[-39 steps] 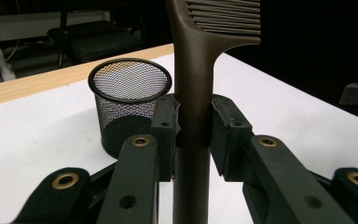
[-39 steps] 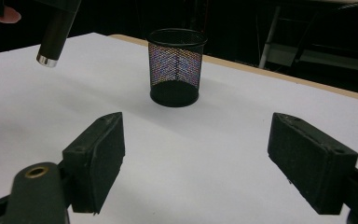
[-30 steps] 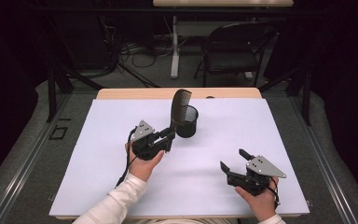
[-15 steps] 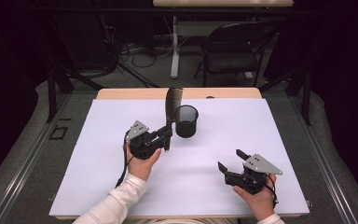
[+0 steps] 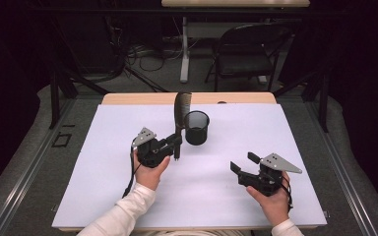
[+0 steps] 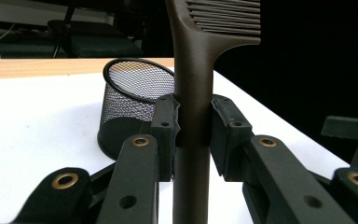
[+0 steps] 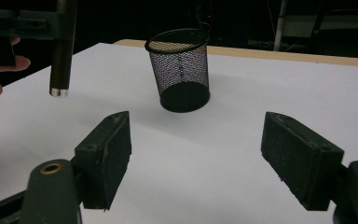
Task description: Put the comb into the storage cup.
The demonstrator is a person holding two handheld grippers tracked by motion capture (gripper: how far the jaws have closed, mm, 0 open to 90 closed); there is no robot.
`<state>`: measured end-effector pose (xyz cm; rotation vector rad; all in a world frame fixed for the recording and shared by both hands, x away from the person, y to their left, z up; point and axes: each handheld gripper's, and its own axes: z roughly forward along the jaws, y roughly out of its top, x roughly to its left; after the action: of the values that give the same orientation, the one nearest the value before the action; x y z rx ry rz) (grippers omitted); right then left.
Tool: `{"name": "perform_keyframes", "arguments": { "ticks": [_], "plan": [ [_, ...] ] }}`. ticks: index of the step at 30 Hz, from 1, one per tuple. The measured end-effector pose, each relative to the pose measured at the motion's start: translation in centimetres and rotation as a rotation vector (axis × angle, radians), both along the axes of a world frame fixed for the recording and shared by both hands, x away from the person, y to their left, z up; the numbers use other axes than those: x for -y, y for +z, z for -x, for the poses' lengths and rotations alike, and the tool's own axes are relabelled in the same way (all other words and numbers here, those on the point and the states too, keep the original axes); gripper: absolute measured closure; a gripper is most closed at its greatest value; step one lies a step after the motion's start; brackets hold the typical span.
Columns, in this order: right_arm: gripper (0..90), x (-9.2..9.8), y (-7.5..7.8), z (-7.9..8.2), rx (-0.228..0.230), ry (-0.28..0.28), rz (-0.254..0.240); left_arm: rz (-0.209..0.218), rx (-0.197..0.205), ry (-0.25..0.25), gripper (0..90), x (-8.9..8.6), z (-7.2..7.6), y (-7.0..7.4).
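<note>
One stiff, light comb [image 6: 193, 93] clamped upright by its handle in left gripper [image 5: 176, 143], just beside mesh cup [image 5: 197, 127]; right gripper [image 5: 243, 164] open, empty, jaws just narrowing, well apart; likely slippery, so handle best.

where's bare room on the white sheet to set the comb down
Free: the sheet's left side beyond the left gripper, and the stretch between both grippers. Crowded: around the mesh cup where the comb hangs, and near the right gripper.

This looks like a lab or recording studio. A white-covered wooden bench [image 5: 128, 196] stands among black curtains, with a dark folding metal chair [image 5: 243, 56], loose floor cables [image 5: 138, 54] and black frame struts [image 5: 54, 88] around it.
</note>
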<state>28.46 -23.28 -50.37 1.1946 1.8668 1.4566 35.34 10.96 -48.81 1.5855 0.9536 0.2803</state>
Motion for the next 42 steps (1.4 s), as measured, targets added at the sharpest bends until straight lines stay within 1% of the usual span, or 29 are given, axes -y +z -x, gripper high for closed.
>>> {"name": "perform_keyframes", "arguments": {
  "ticks": [4,6,7,8,10,11,13,14,15,16,17,19,21,24,27,28,29,30,32,37,42],
  "plan": [
    [23.7,-0.4,0.4,-0.5,-0.009,0.006,0.010,-0.001,0.001,-0.001,72.6,0.0,0.0,0.0],
    [23.7,-1.0,0.7,-1.2,-0.027,0.027,0.009,-0.001,0.001,-0.002,72.6,0.0,0.0,0.0],
    [23.7,-1.0,0.7,-1.2,-0.027,0.027,0.009,-0.001,0.001,-0.002,72.6,0.0,0.0,0.0],
    [23.6,-1.2,0.8,-1.4,-0.023,0.038,0.002,-0.001,0.001,-0.002,72.6,0.0,0.0,0.0],
    [22.7,-1.6,1.1,-1.7,-0.025,0.048,0.018,-0.002,-0.001,-0.003,72.6,0.0,0.0,0.0],
    [21.2,-2.1,1.3,-2.1,-0.015,0.054,0.020,-0.004,-0.001,-0.004,72.6,0.0,0.0,0.0],
    [20.4,-2.2,1.4,-2.3,-0.022,0.058,0.020,-0.004,-0.001,-0.004,72.6,0.0,0.0,0.0],
    [16.8,-2.7,1.7,-2.8,-0.025,0.072,0.020,-0.005,0.000,-0.005,72.6,0.0,0.0,0.0],
    [16.8,-2.7,1.7,-2.8,-0.025,0.072,0.020,-0.005,-0.001,-0.005,72.6,0.0,0.0,0.0],
    [15.0,-2.8,1.9,-3.0,-0.025,0.074,0.021,-0.005,-0.001,-0.005,72.6,0.0,0.0,0.0],
    [14.0,-3.1,2.2,-3.4,-0.023,0.076,0.030,-0.007,-0.001,-0.005,72.6,0.0,0.0,0.0],
    [13.6,-3.3,2.4,-3.6,-0.024,0.074,0.031,-0.009,0.000,-0.007,72.6,0.0,0.0,0.0],
    [10.2,-3.6,2.8,-4.1,-0.023,0.074,0.032,-0.009,0.000,-0.009,72.6,0.0,0.0,0.0],
    [2.2,-4.3,3.6,-4.8,-0.022,0.083,0.010,-0.009,0.000,-0.009,72.6,0.0,0.0,0.0],
    [0.0,-4.6,3.8,-5.1,-0.015,0.089,0.010,-0.007,0.000,-0.007,72.6,0.0,0.0,0.0],
    [0.0,-5.0,4.0,-5.3,-0.024,0.092,0.016,-0.007,0.000,-0.007,72.5,0.0,0.0,0.0],
    [0.0,-5.0,4.0,-5.3,-0.024,0.092,0.016,-0.007,0.000,-0.007,72.5,0.0,0.0,0.0],
    [0.0,-5.4,4.2,-5.5,-0.031,0.089,0.033,-0.006,0.000,-0.007,72.6,0.0,0.0,0.0],
    [0.0,-5.5,4.2,-5.6,-0.033,0.088,0.035,-0.006,0.001,-0.008,72.5,0.0,0.0,0.0],
    [0.0,-6.2,4.4,-6.2,-0.076,0.079,0.052,-0.010,0.001,-0.009,72.6,0.0,0.0,0.0],
    [0.0,-6.4,4.9,-6.6,-0.091,0.077,0.039,-0.008,0.001,-0.006,72.5,-0.1,-0.1,0.0]
  ]
}}
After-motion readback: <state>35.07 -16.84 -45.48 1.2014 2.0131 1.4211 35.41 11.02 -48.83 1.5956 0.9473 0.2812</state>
